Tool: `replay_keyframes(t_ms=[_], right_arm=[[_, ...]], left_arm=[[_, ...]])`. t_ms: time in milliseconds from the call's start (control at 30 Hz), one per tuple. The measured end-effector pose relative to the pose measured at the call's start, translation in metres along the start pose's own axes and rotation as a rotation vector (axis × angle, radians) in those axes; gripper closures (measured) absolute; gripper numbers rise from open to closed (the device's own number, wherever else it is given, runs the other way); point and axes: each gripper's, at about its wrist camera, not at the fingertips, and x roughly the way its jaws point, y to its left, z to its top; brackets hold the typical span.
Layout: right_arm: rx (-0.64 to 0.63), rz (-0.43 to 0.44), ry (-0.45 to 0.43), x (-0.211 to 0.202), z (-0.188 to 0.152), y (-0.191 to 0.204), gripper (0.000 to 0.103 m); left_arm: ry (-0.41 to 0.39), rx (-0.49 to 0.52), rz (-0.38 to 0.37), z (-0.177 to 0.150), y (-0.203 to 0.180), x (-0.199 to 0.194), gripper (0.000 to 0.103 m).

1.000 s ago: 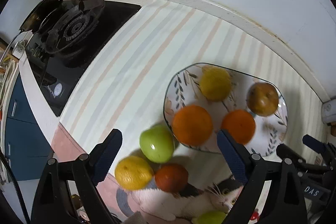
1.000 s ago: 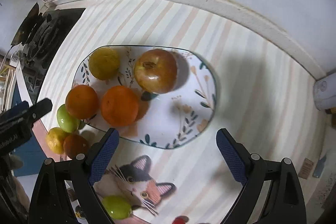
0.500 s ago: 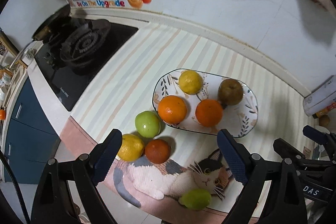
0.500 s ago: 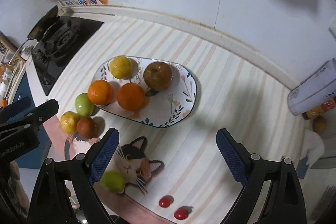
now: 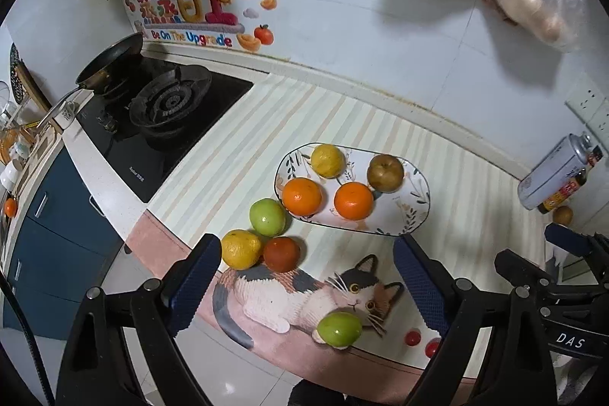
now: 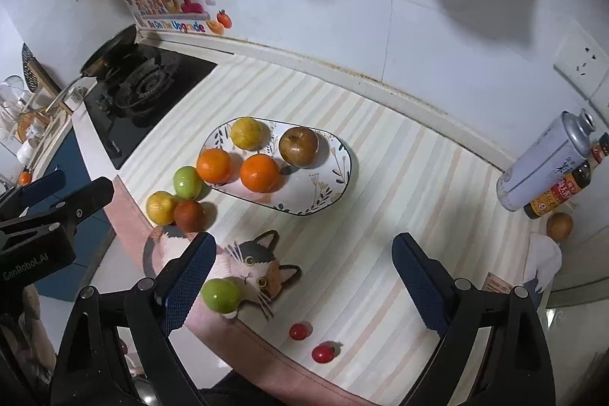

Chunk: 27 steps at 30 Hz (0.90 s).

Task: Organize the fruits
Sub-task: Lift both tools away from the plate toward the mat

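Observation:
An oval patterned plate (image 5: 415,212) (image 6: 338,174) holds two oranges (image 5: 302,196) (image 6: 259,172), a yellow citrus (image 5: 328,160) and a brown apple (image 5: 385,173) (image 6: 298,146). Left of it on the striped mat lie a green apple (image 5: 267,217) (image 6: 187,182), a yellow citrus (image 5: 241,249) and a dark red fruit (image 5: 282,253) (image 6: 188,215). A second green fruit (image 5: 340,328) (image 6: 220,295) lies on the cat picture, with two small red tomatoes (image 6: 298,331) near the front edge. My left gripper (image 5: 306,286) and right gripper (image 6: 302,284) are open, empty and held high above the counter.
A black gas stove (image 5: 167,109) with a pan (image 5: 110,61) is at the left. A grey canister (image 6: 540,166), a sauce bottle (image 6: 557,191) and a small brown fruit (image 6: 559,225) stand at the right by the wall. The counter's front edge (image 5: 266,352) runs below the cat picture.
Both grippers have pulled up and back from the plate, so the fruits look smaller and more of the kitchen shows. No fruit has moved.

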Motion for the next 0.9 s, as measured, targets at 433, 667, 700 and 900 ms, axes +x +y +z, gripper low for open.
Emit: replay_keyframes(t_ms=[433, 667, 700, 900], right_arm=[[-0.003, 0.032, -0.049, -0.039, -0.006, -0.002, 0.007], [0.023, 0.060, -0.026, -0.026, -0.009, -0.001, 0.006], [0.025, 0.066, -0.010, -0.019, -0.010, 0.000, 0.006], [0.039, 0.135, 0.138, 0.046, -0.022, 0.008, 0.006]], left_arm=[[-0.044, -0.023, -0.031, -0.011, -0.002, -0.034, 0.011], [-0.040, -0.049, -0.023, -0.012, 0.002, -0.029, 0.001], [-0.036, -0.057, -0.018, -0.012, 0.005, -0.025, 0.000], [0.026, -0.091, 0.073, -0.017, 0.027, 0.009, 0.000]])
